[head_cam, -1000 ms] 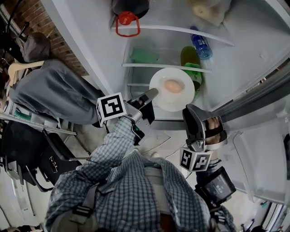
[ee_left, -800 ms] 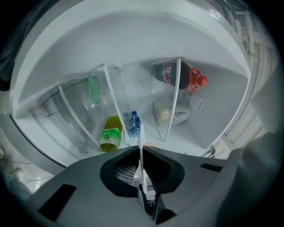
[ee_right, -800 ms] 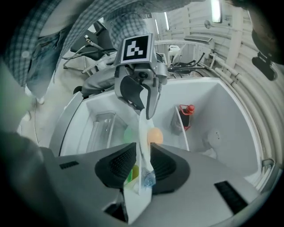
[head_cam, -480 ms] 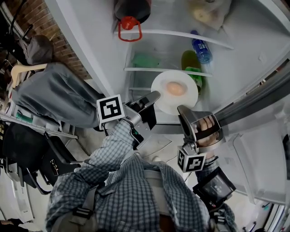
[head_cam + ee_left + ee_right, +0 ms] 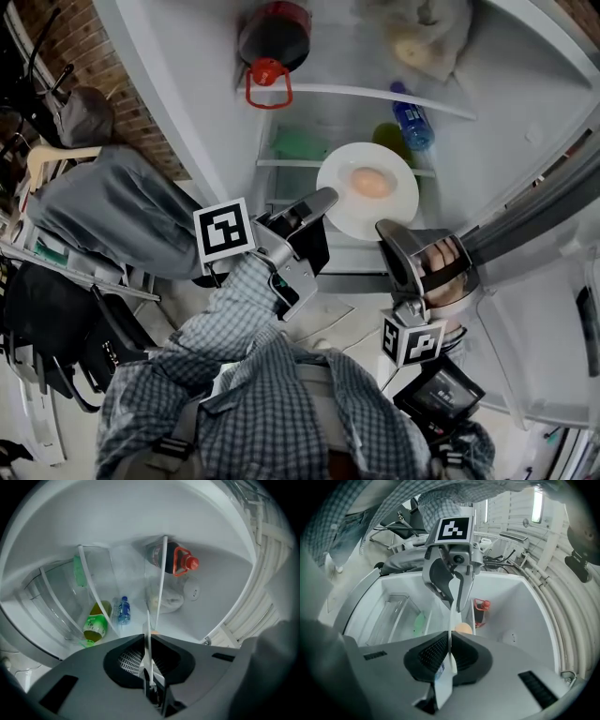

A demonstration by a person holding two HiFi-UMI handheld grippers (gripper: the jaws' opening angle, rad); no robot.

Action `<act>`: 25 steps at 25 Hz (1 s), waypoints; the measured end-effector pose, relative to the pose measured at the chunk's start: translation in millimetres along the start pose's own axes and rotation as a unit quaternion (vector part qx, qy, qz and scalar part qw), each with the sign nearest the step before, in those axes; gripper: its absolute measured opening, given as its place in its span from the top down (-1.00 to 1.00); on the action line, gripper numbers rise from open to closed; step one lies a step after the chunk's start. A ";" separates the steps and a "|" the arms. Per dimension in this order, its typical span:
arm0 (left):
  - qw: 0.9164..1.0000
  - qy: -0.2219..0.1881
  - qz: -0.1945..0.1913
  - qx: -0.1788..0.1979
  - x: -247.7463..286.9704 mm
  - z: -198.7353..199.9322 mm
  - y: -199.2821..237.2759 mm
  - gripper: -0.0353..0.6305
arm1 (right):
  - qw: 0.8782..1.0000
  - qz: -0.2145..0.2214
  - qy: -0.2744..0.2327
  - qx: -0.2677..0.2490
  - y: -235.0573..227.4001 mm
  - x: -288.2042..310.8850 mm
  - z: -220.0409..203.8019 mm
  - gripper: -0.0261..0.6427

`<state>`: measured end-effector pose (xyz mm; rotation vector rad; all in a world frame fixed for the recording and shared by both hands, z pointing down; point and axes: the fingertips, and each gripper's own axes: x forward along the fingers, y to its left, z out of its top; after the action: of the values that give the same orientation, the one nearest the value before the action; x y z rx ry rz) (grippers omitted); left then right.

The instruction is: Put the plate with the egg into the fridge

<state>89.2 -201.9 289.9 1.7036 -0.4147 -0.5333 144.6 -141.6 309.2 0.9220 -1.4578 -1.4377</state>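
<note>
1. The white plate is held level in the open mouth of the fridge, in front of its shelves. I cannot tell whether it touches a shelf.
2. The egg lies on the middle of the plate, clear of both grippers.
3. The left gripper is at the plate's left rim. Its jaws are clamped on that rim. In the left gripper view the plate shows edge-on as a thin white line pinched between the pads.
4. The right gripper is at the plate's near right rim, with its jaws likewise clenched on the edge. In the right gripper view the egg shows just past the jaws and the left gripper faces it from the plate's opposite side.
5. A hand grips the right gripper's handle, on the near side of the plate.
6. A green bottle lies just beyond the plate's far rim and is partly hidden by it.
7. A blue-labelled water bottle lies farther beyond the plate, past the green bottle.
8. A dark bottle with a red cap and a red carry ring sits on a higher shelf, beyond the plate and to its left.
9. A pale bag sits on that higher level too, beyond the plate and slightly right.
10. A checked sleeve runs back from the left gripper, on the near left of the plate.
</note>
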 end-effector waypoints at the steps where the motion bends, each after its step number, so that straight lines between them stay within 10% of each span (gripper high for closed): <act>1: 1.000 0.000 -0.003 0.000 1.4 0.6 -2.9 0.83 | 1.000 0.002 -0.001 -0.002 -3.9 0.6 -0.6 0.85; 25: 0.997 -0.014 -0.059 0.051 34.3 35.4 -62.3 0.82 | 1.000 -0.027 0.005 -0.005 -61.6 28.2 -26.3 0.87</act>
<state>96.8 -237.4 219.3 1.8295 -0.3688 -0.6310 155.2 -180.9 248.9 0.9673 -1.4266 -1.4767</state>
